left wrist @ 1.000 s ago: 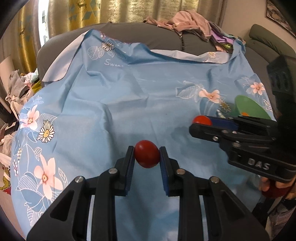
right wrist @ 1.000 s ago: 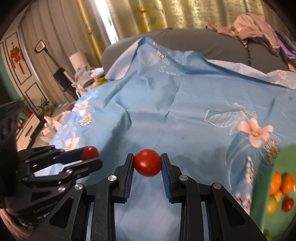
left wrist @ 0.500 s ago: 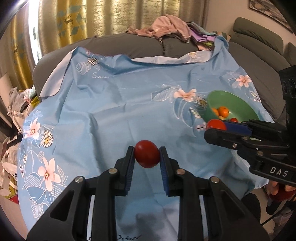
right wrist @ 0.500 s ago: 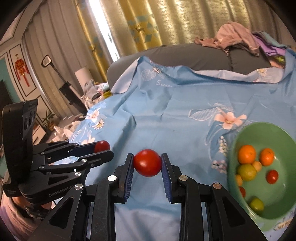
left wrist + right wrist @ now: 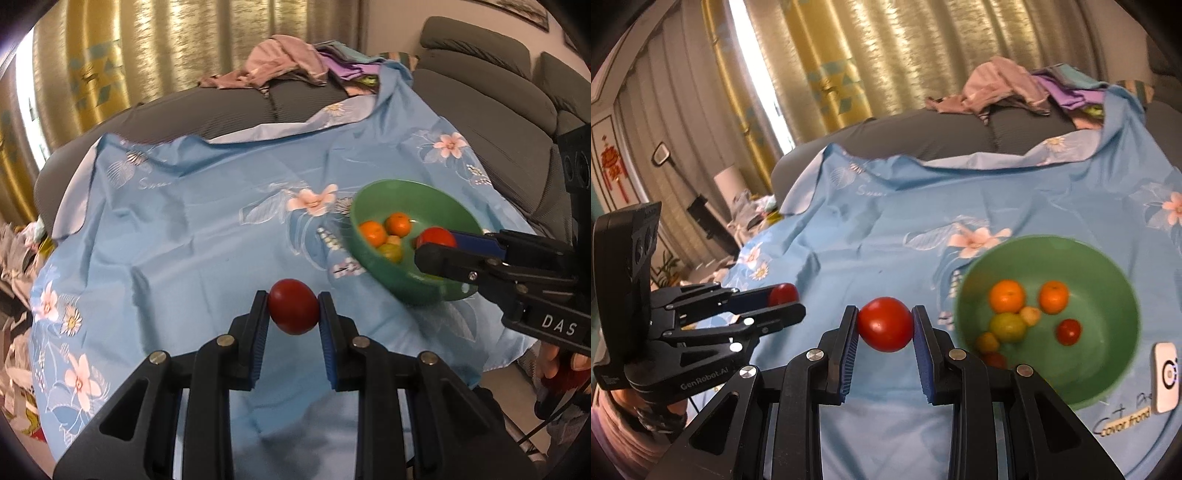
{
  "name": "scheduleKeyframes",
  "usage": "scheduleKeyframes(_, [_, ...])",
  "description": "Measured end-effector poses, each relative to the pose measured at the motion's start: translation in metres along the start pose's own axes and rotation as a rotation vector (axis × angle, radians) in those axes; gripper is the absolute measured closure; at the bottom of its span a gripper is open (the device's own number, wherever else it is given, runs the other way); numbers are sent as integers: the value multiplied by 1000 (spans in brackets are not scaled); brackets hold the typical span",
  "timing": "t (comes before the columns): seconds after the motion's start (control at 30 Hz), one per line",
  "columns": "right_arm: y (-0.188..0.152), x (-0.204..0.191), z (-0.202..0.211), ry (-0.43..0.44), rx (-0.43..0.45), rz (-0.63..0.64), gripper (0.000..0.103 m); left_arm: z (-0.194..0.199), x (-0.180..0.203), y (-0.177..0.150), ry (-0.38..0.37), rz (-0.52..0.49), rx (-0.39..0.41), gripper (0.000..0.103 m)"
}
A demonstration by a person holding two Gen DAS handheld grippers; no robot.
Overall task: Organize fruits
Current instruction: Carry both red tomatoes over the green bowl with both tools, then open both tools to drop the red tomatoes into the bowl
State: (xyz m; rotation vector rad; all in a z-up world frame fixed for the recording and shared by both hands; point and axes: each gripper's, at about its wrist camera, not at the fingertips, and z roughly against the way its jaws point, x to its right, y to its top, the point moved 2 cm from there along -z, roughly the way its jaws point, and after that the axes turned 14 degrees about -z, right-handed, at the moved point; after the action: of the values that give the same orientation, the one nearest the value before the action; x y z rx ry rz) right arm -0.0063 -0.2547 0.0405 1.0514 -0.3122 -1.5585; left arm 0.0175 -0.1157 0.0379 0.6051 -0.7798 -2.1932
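At the left of the right wrist view, the left gripper (image 5: 783, 301) reaches in from the side, its black fingers clamped on a dark red tomato (image 5: 782, 293) held above the blue floral cloth (image 5: 857, 236). In its own wrist view the left gripper (image 5: 293, 312) pinches that dark red tomato (image 5: 293, 306) between two blue pads, clear of the cloth (image 5: 184, 229).

Toward the middle of the right wrist view, the right gripper (image 5: 885, 325) is closed on a brighter red tomato (image 5: 885, 324), also lifted off the cloth. In the left wrist view the right gripper (image 5: 436, 243) sits over the near rim of the green bowl (image 5: 373, 258), with its tomato (image 5: 436, 238) above the bowl's inside.

To the right, the green bowl (image 5: 1108, 369) rests on the cloth and holds two oranges (image 5: 1006, 296), a greenish fruit (image 5: 1007, 326), a small red tomato (image 5: 1068, 331) and some smaller pieces. Just beside the bowl's right edge lies a small white device (image 5: 1165, 376). Behind the cloth, a grey sofa (image 5: 923, 140) carries a heap of clothes (image 5: 1004, 88), with gold curtains (image 5: 849, 62) beyond.
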Motion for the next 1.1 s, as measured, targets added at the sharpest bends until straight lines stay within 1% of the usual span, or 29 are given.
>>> scheduleKeyframes(0.23, [5,27,17,-34,45,-38,72,-14,28,26,-49,-59,13,77])
scheduleKeyframes(0.57, [7,68,31,-91,65,-106,72,-39,66,54,-119,-140,9,77])
scheduleKeyframes(0.63, [8,76,28,-101,59,-118,72,-48,73,58,-132,-152,-1,77])
scheduleKeyframes(0.73, [8,87,23,-138,47,-127,72,-68,83,66,-150,-167,-30,77])
scheduleKeyframes(0.8, [10,97,16,-175,26,-133,72,-82,88,70,-161,-172,-55,76])
scheduleKeyframes(0.93, [12,116,6,-249,-10,-152,72,-105,95,76,-157,-182,-97,76])
scheduleKeyframes(0.97, [12,120,3,-263,-18,-161,72,-110,96,78,-155,-187,-109,71])
scheduleKeyframes(1.0, [13,124,1,-275,-30,-167,72,-113,96,80,-145,-188,-118,58])
scheduleKeyframes(1.1, [15,128,2,-302,-41,-167,71,-114,91,86,-103,-176,-135,33])
